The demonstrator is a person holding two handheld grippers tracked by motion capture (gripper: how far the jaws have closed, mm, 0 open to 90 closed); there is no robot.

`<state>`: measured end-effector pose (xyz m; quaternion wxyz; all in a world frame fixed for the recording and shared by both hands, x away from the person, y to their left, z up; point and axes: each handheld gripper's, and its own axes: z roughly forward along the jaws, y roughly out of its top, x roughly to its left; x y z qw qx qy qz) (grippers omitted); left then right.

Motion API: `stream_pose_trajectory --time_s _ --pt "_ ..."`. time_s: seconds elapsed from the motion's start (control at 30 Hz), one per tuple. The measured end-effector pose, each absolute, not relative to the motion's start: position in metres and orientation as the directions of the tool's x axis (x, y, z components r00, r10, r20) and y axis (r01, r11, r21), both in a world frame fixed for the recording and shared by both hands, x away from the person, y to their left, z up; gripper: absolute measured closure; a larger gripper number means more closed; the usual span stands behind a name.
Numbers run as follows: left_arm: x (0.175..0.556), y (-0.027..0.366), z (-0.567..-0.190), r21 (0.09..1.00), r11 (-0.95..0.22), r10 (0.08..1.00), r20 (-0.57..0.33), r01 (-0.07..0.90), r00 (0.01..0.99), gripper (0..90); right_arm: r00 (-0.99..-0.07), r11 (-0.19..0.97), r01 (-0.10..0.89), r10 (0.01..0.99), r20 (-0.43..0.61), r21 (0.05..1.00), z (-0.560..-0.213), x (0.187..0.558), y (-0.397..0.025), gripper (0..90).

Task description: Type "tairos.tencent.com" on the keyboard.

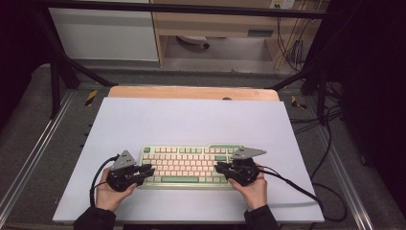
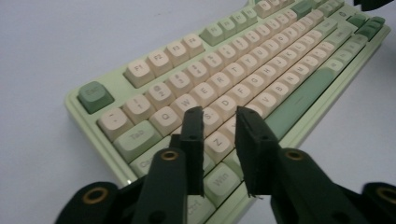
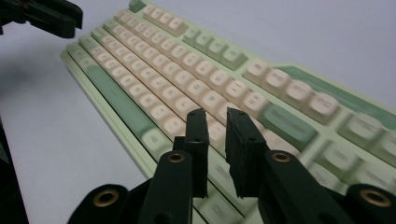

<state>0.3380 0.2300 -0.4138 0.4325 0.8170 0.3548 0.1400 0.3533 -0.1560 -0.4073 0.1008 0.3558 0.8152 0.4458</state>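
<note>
The keyboard (image 1: 190, 166) lies flat on the white sheet (image 1: 191, 120) that covers the desk (image 1: 191, 92), near the person's edge and about midway across. Its long axis runs left to right in the high view, with the green space bar row toward the person and the function row away. The case is pale green, most keycaps cream, a few darker green.

The left gripper (image 1: 146, 171) hangs over the keyboard's left end, its jaws a narrow gap apart and holding nothing; in the left gripper view (image 2: 219, 123) the tips sit above the keys near A, S and Z, and whether they touch a keycap cannot be told. The right gripper (image 1: 219, 167) hangs over the right end, jaws likewise a narrow gap apart and empty; in the right gripper view (image 3: 215, 122) the tips hover over the lower key rows, slightly blurred.

Each gripper is held in a hand, left hand (image 1: 110, 192) and right hand (image 1: 252, 189), and trails a black cable (image 1: 292, 184) across the sheet. Nothing stands between the jaws and the keys.
</note>
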Motion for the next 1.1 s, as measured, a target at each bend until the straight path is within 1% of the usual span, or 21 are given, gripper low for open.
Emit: stream_pose_trajectory --time_s 0.13,0.2,0.27,0.33,0.37,0.43,0.53,0.6,0.67,0.7,0.77,0.83,0.93,1.1 --pt "0.337 0.242 -0.412 0.806 -0.377 0.707 -0.066 0.455 0.704 57.7 -0.697 0.318 0.507 0.698 0.165 0.801 -0.409 0.348 -0.183 62.8" --pt "0.335 0.248 -0.413 0.802 -0.381 0.711 -0.064 0.459 0.701 50.4 -0.683 0.312 0.51 0.713 0.157 0.802 -0.41 0.346 -0.195 51.6" --pt "0.334 0.255 -0.414 0.799 -0.38 0.718 -0.063 0.467 0.693 45.1 -0.669 0.301 0.514 0.727 0.155 0.803 -0.412 0.344 -0.206 45.8" --pt "0.333 0.262 -0.416 0.802 -0.372 0.725 -0.063 0.467 0.686 39.1 -0.659 0.289 0.521 0.734 0.163 0.804 -0.414 0.342 -0.217 36.0" --pt "0.333 0.264 -0.417 0.803 -0.373 0.727 -0.059 0.466 0.684 35.6 -0.648 0.278 0.54 0.74 0.181 0.795 -0.416 0.341 -0.222 33.7" --pt "0.332 0.268 -0.419 0.801 -0.372 0.733 -0.056 0.468 0.678 29.5 -0.641 0.272 0.532 0.748 0.171 0.802 -0.419 0.338 -0.234 26.8" --pt "0.331 0.272 -0.423 0.797 -0.376 0.73 -0.059 0.473 0.68 21.5 -0.624 0.245 0.557 0.754 0.206 0.794 -0.425 0.335 -0.248 17.1" --pt "0.33 0.274 -0.426 0.792 -0.387 0.728 -0.052 0.472 0.684 17.6 -0.626 0.237 0.559 0.749 0.216 0.795 -0.43 0.333 -0.256 15.1" --pt "0.328 0.276 -0.429 0.787 -0.392 0.728 -0.051 0.476 0.684 11.5 -0.628 0.234 0.554 0.747 0.217 0.799 -0.435 0.331 -0.262 9.5" --pt "0.328 0.277 -0.43 0.785 -0.39 0.73 -0.056 0.482 0.682 8.9 -0.629 0.235 0.557 0.746 0.219 0.797 -0.437 0.33 -0.264 8.5" --pt "0.326 0.279 -0.432 0.789 -0.383 0.73 -0.06 0.481 0.68 7.4 -0.629 0.243 0.562 0.746 0.218 0.79 -0.441 0.329 -0.267 4.6" --pt "0.325 0.281 -0.434 0.789 -0.382 0.731 -0.06 0.481 0.68 4.0 -0.636 0.262 0.57 0.741 0.216 0.779 -0.444 0.329 -0.269 3.6" --pt "0.326 0.282 -0.437 0.786 -0.382 0.734 -0.062 0.487 0.677 3.1 -0.645 0.292 0.562 0.74 0.189 0.774 -0.447 0.326 -0.269 2.8" --pt "0.327 0.283 -0.44 0.783 -0.385 0.732 -0.064 0.489 0.678 3.3 -0.647 0.287 0.556 0.738 0.19 0.78 -0.447 0.324 -0.268 2.2"
